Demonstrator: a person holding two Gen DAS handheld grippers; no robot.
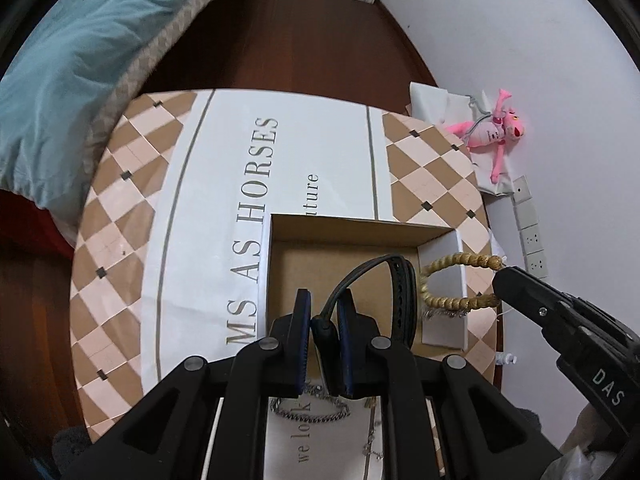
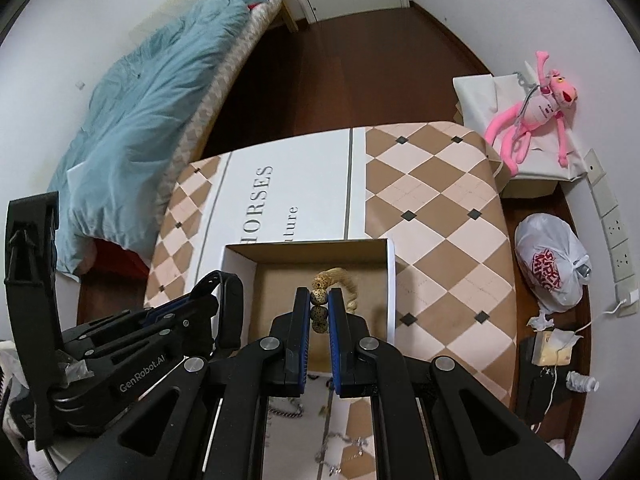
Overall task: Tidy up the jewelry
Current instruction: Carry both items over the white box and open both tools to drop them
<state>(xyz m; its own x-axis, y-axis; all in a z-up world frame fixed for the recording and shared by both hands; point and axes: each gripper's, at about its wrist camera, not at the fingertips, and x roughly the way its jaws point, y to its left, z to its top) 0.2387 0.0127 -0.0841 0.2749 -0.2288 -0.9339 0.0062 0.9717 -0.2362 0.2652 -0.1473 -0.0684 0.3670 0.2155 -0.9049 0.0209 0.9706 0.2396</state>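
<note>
My left gripper [image 1: 325, 302] is shut on a black strap band [image 1: 394, 284], which loops up over the open cardboard box [image 1: 344, 227]. The same band [image 2: 230, 300] shows at the left of the right wrist view, held by the left gripper [image 2: 188, 308]. My right gripper [image 2: 319, 300] is shut on a tan wooden bead bracelet [image 2: 320, 298], held above the box [image 2: 390, 280]. In the left wrist view that bracelet [image 1: 456, 276] hangs from the right gripper [image 1: 500, 280] over the box's right wall. A silver chain [image 1: 308, 404] lies on the table below the left fingers.
The box sits on a table with a checked brown-and-cream cloth [image 2: 440, 208]. Thin silver chains [image 2: 344, 448] lie near the front edge. A bed with a blue quilt [image 2: 148, 120] stands left. A pink plush toy [image 2: 536, 116], a white bag [image 2: 548, 264] and wall sockets [image 2: 616, 232] are right.
</note>
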